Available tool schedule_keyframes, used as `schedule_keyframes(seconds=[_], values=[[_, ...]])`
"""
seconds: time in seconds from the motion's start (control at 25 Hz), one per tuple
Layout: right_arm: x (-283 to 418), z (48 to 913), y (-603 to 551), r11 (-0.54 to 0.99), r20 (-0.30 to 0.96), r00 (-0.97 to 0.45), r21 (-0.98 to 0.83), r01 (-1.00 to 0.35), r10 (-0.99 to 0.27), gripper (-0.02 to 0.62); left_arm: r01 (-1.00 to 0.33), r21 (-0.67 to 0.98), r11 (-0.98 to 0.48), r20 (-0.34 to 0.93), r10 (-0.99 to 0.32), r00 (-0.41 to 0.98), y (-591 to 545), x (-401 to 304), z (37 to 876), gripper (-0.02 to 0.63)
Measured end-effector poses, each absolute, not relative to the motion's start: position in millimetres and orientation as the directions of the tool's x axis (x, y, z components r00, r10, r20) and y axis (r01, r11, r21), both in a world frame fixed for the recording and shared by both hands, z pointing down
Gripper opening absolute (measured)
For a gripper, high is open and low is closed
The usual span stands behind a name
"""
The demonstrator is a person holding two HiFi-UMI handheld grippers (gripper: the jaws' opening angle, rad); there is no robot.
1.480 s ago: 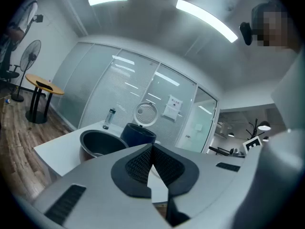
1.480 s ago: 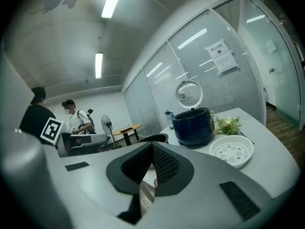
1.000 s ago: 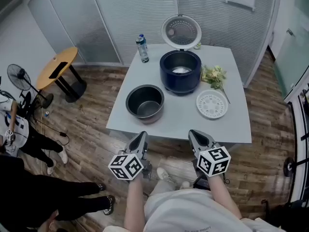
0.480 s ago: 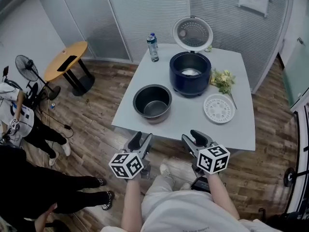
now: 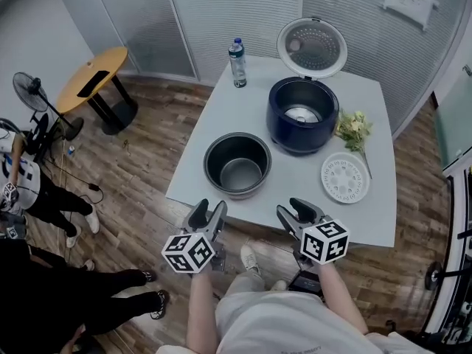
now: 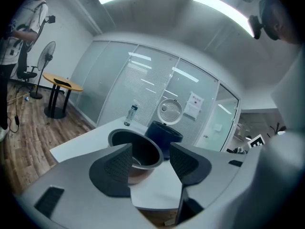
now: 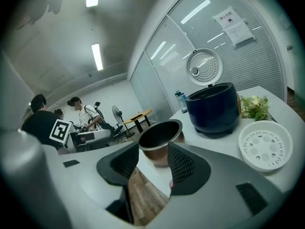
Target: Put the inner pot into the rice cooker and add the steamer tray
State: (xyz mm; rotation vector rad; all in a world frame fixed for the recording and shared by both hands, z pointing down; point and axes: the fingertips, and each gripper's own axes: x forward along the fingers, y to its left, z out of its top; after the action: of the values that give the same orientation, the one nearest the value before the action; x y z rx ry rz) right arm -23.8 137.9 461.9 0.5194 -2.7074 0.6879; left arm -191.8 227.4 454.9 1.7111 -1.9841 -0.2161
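The empty metal inner pot stands on the white table, near its front edge. Behind it to the right sits the dark blue rice cooker with its lid raised. The white perforated steamer tray lies flat to the right of the pot. My left gripper and right gripper hover just short of the table's front edge, both open and empty. The left gripper view looks between the jaws at the pot and the cooker. The right gripper view shows the pot, the cooker and the tray.
A water bottle stands at the table's back left. A bunch of greens lies right of the cooker. A round wooden side table and a fan stand on the floor to the left, where people are.
Both grippers' jaws have gone from shut to open. Both hands have moved forward towards the table, and the pot and cooker now sit closer in the head view.
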Motion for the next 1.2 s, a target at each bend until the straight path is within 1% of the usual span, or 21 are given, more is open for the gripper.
schedule_keyframes(seconds=[0.28, 0.52, 0.92, 1.04, 1.2], values=[[-72, 485, 84, 0.797, 0.419, -0.865, -0.402, -0.450, -0.276, 0.189, -0.870, 0.433, 0.236, 0.326, -0.941, -0.093, 181, -256, 485, 0.233], [-104, 504, 55, 0.777, 0.458, -0.844, -0.408, -0.479, -0.280, 0.189, -0.864, 0.429, 0.262, 0.386, -0.919, -0.087, 157, -294, 511, 0.233], [-129, 537, 25, 0.698, 0.538, -0.761, -0.384, -0.605, -0.363, 0.189, -0.866, 0.439, 0.240, 0.450, -0.893, -0.020, 133, -315, 545, 0.233], [-136, 544, 20, 0.689, 0.554, -0.745, -0.374, -0.621, -0.371, 0.189, -0.865, 0.433, 0.253, 0.453, -0.891, -0.033, 130, -328, 551, 0.233], [-143, 552, 18, 0.679, 0.565, -0.731, -0.364, -0.638, -0.384, 0.187, -0.863, 0.443, 0.243, 0.456, -0.890, -0.016, 125, -334, 559, 0.224]])
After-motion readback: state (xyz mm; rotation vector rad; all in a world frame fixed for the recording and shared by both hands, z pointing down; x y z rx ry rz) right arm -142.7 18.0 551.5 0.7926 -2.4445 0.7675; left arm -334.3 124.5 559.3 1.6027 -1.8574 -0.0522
